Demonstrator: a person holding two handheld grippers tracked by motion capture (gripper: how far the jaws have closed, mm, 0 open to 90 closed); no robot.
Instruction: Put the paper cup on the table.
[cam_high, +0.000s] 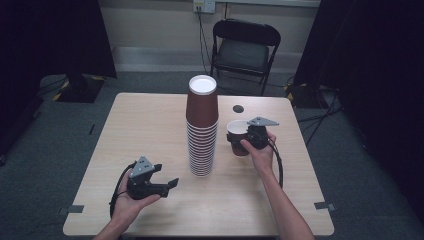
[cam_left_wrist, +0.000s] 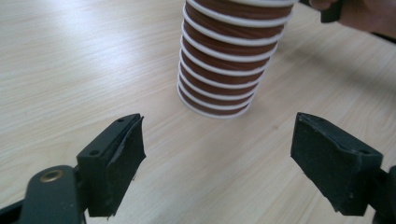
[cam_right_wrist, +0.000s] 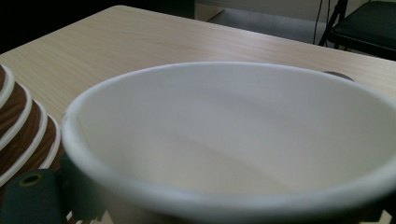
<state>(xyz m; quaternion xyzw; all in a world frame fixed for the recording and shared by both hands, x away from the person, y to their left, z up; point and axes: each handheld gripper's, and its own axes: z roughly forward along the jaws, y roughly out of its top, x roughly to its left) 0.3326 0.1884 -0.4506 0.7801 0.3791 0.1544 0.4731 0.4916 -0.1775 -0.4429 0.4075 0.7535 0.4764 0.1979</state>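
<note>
A single brown paper cup (cam_high: 238, 136) with a white inside is held upright just above the right half of the light wooden counter (cam_high: 150, 130), to the right of a tall stack of brown paper cups (cam_high: 202, 127) and close beside it without touching. The right gripper (cam_high: 248, 137) is seen at the cup's right side, a hand wrapped around its black body and a grey three-cornered plate on top. In the right gripper view the cup's white rim (cam_right_wrist: 224, 186) lies directly in front of the camera, and the fingers are set around the cup's wall; no earlier picture is given, and whether the pads press firmly on the paper cannot be told, as they are hidden under the rim. The stack's white-edged rims are seen at the left edge of that view. The stack stands upside down near the counter's middle, its rims layered toward the counter and a white disc-like base at the top. The left gripper (cam_high: 165, 185) is held in an upturned hand over the near left part of the counter, well apart from the single cup. In the left gripper view its fingers (cam_left_wrist: 116, 158) are spread wide with nothing between them, pointed at the stack's lower rims (cam_left_wrist: 219, 93). A small dark round spot (cam_high: 238, 108) is seen on the counter behind the cup, and a black folding chair (cam_high: 244, 50) stands beyond the far edge.
</note>
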